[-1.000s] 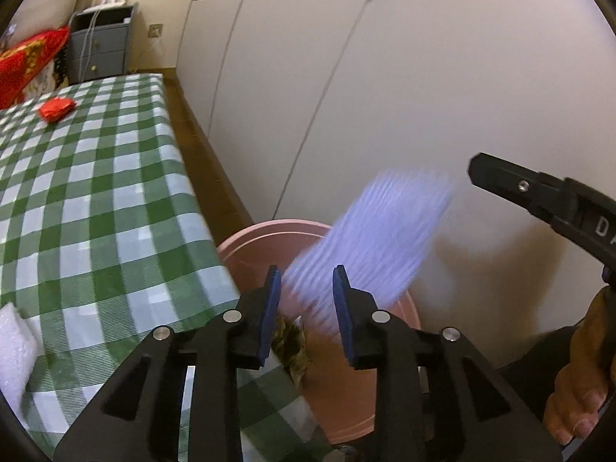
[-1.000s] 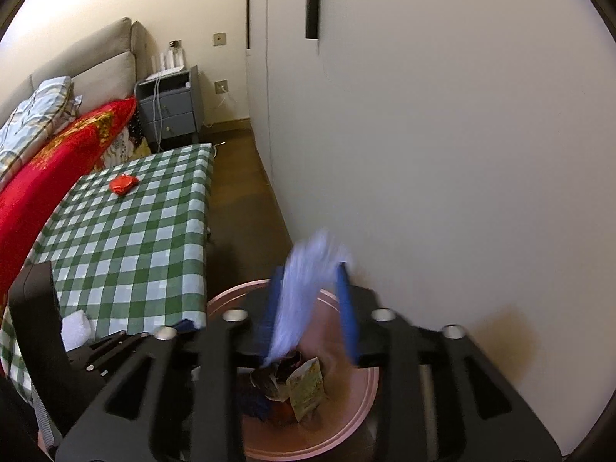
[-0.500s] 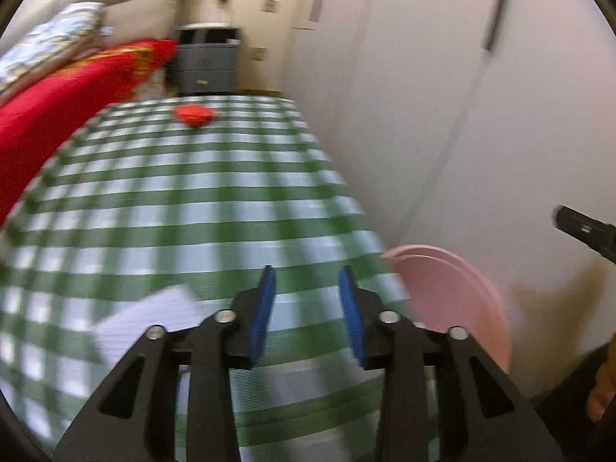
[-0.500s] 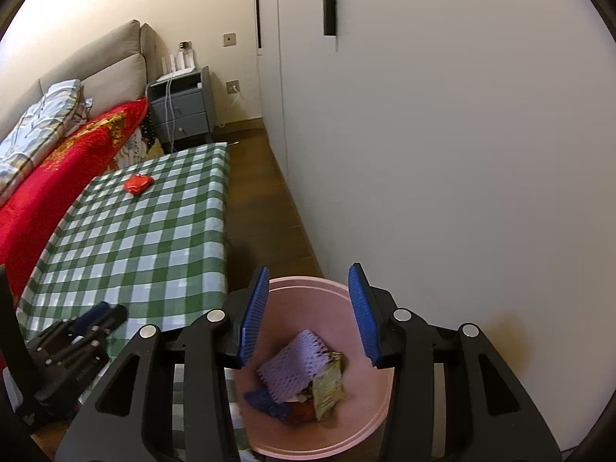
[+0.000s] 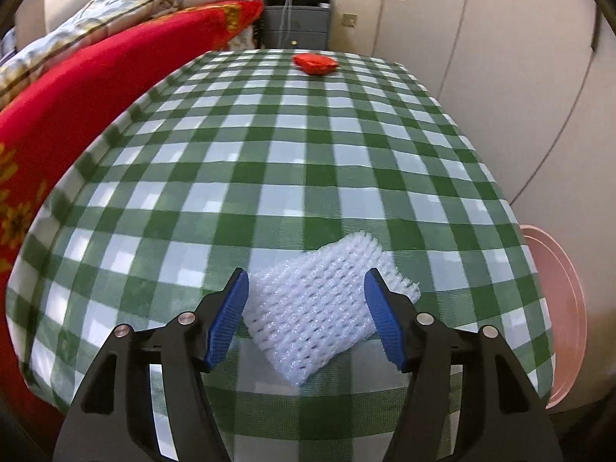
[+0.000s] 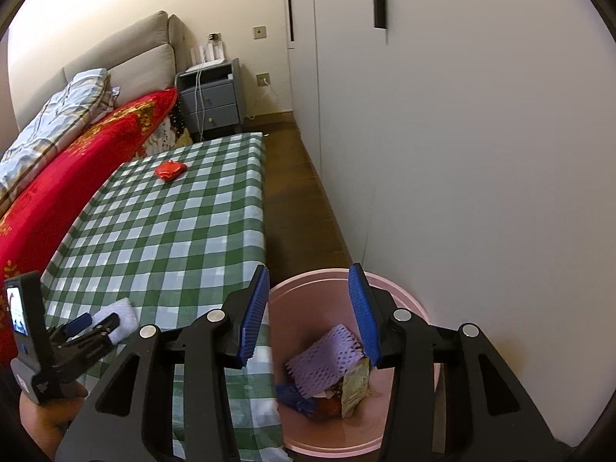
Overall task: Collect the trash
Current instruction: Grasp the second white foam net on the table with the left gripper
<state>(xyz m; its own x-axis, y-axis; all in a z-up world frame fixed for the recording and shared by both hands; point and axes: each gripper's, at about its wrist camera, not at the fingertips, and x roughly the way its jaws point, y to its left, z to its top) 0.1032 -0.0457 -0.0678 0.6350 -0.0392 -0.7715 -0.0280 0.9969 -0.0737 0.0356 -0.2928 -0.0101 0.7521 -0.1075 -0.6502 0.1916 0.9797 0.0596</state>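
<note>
The left gripper (image 5: pixel 306 312) points down at the near end of the table (image 5: pixel 269 161), its jaws opening, the blue pads (image 5: pixel 228 323) standing wide to either side of a white foam net sleeve (image 5: pixel 319 315). The sleeve lies flat on the green-and-white checked cloth, tilted across the gap, and neither pad presses on it (whether the pads brush its edges cannot be told from this angle). From the right wrist camera the same gripper (image 6: pixel 98 321) shows at the lower left, held in a hand (image 6: pixel 46 415), with the white sleeve (image 6: pixel 121 317) at its tips near the table's near corner.

The right gripper (image 6: pixel 308 312) hangs over the pink bin (image 6: pixel 404 300), which stands on the wooden floor just beside the table's end and close to the white wardrobe doors. Its fingers (image 6: pixel 252 312) are spread about halfway and hold nothing; through the gap the bin's contents show below: a purple foam net (image 6: pixel 327 358), a printed packet (image 6: pixel 354 385), something dark blue (image 6: pixel 292 396) and an orange-red bit beneath. In the left wrist view only the bin's rim (image 5: pixel 562 288) peeks past the table's right edge.

Farther off, a crumpled red wrapper (image 5: pixel 315 64) lies alone near the far end of the table. Beyond it stand a grey bedside cabinet (image 5: pixel 296 19) and, alongside the table, a bed with a red blanket (image 5: pixel 96 73).
</note>
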